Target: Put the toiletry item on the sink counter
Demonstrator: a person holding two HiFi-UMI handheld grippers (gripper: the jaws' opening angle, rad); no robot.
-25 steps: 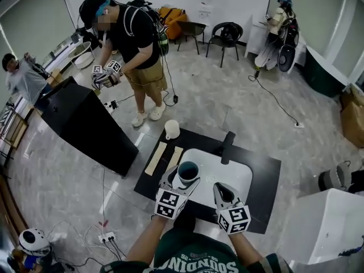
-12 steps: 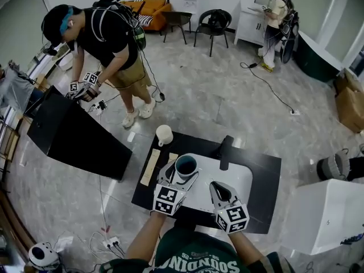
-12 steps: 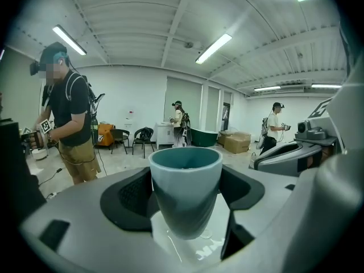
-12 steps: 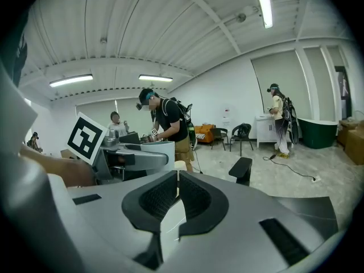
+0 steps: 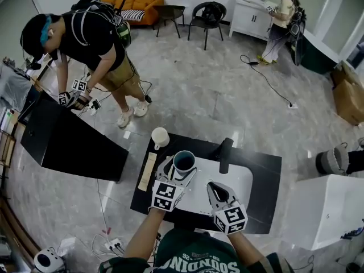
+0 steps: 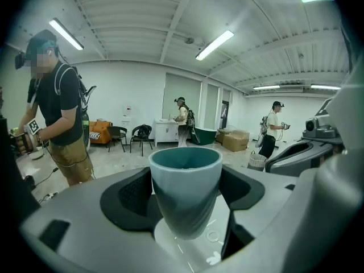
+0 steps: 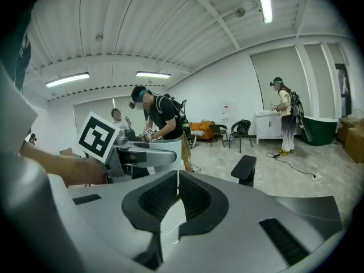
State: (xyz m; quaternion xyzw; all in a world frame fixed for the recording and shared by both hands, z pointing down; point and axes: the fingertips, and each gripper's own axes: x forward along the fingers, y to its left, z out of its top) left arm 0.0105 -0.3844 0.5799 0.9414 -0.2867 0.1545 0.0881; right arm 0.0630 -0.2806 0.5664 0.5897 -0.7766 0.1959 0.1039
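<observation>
A teal cup (image 5: 183, 162) stands upright between the fingers of my left gripper (image 5: 180, 169), which is shut on it over the far left corner of the white sink basin (image 5: 239, 180). In the left gripper view the cup (image 6: 186, 186) fills the gap between both black pads (image 6: 128, 193), with white basin showing below it; I cannot tell whether it touches. My right gripper (image 5: 215, 191) hovers over the basin's near side. Its jaws are shut with nothing between them (image 7: 176, 197). The basin is set in a black counter (image 5: 267, 195).
A white cup (image 5: 160, 136) stands on the counter's far left corner. A pale wooden strip (image 5: 147, 171) lies along its left edge, and a black faucet (image 5: 223, 152) rises behind the basin. A person (image 5: 91, 44) bends over a black stand (image 5: 62, 147) to the left.
My left gripper has carried the teal cup a little farther from me, toward the basin's far left corner. The right gripper has held its place. The person at the left has bent lower.
</observation>
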